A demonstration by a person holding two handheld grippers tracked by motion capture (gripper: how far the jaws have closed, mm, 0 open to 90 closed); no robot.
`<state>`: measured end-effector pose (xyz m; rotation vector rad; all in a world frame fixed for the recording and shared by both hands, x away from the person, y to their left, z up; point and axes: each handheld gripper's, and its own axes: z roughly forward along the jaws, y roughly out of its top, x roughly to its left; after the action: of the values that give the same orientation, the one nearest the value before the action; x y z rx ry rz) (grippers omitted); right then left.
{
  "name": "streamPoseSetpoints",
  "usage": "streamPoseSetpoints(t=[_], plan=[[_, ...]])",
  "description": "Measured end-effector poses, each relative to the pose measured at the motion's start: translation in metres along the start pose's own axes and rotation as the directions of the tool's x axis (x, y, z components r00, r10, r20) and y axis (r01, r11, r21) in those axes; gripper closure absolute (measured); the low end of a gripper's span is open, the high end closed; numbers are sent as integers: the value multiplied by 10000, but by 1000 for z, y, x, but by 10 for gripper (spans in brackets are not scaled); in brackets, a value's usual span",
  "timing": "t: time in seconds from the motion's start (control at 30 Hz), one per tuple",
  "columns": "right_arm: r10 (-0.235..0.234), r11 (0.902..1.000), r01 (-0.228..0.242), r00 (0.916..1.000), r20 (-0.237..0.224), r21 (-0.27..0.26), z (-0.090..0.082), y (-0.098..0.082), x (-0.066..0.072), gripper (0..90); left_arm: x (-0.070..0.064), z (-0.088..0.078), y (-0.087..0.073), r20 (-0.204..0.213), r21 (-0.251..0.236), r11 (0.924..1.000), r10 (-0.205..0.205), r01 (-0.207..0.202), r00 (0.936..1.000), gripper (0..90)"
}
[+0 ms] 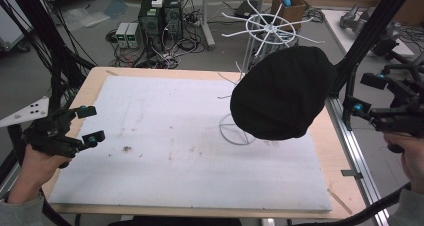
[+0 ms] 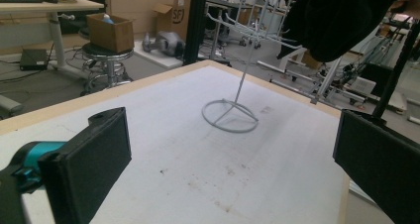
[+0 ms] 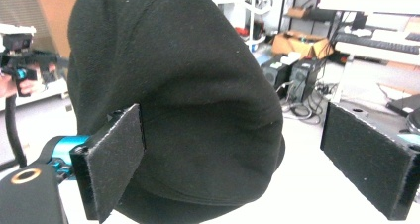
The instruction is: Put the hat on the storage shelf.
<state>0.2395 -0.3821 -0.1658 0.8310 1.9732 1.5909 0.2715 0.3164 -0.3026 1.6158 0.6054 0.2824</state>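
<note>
The black hat (image 1: pixel 282 93) hangs on the white wire rack (image 1: pixel 265 31) at the right of the high view, above the tabletop (image 1: pixel 200 136). The right claw (image 1: pixel 367 93) stands spread, gripping nothing (hat cloth just ahead of its jaws); draw it straight back without snagging. The left claw (image 1: pixel 90 123), at lower left, waits with jaws apart, holding nothing.

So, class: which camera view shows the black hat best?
The high view: the whole black hat hangs on the white wire rack. The right gripper view has it close but cropped; the left gripper view catches its lower part at the top edge.
</note>
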Motion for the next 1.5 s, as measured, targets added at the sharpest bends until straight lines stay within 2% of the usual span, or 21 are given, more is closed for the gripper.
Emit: streamPoseSetpoints(t=[0.2,0.27,0.5,0.6,0.8,0.9,1.17,1.33,1.43,1.47,1.5], plan=[[150,9999,-150,9998,94,15,-4,-16,6,92,0,2,0,31,4,10000,8,-8,10000,17],[176,9998,-176,9995,272,21,-6,-21,9,92,0,4,0,59,16,10000,9,-9,10000,17],[652,9966,-627,9968,459,-528,-16,-40,20,92,0,8,0,133,47,10000,32,-33,9999,17],[697,9964,-667,9959,581,-516,-15,-45,22,92,1,10,1,171,53,10000,39,-40,9998,17],[780,9961,-746,9942,738,-478,-7,-58,30,92,3,13,3,253,16,10000,41,-41,9997,17],[874,9947,-820,9921,903,-622,-3,-65,33,92,4,15,4,302,14,10000,58,-59,9995,17],[1132,9911,-1045,9877,1081,-824,6,-87,33,92,3,18,6,373,19,9998,174,-175,9992,17],[1247,9916,-1192,9839,1284,-497,14,-92,31,92,0,20,6,346,73,9995,306,-309,9989,17],[1094,9926,-1039,9898,914,-626,16,-89,32,92,-1,20,6,392,69,9990,427,-430,9983,17],[977,9943,-945,9928,688,-484,18,-87,35,92,-2,21,6,406,48,9989,463,-465,9981,17],[977,9943,-945,9928,688,-484,18,-87,35,92,-3,21,6,455,60,9986,526,-529,9976,17]])
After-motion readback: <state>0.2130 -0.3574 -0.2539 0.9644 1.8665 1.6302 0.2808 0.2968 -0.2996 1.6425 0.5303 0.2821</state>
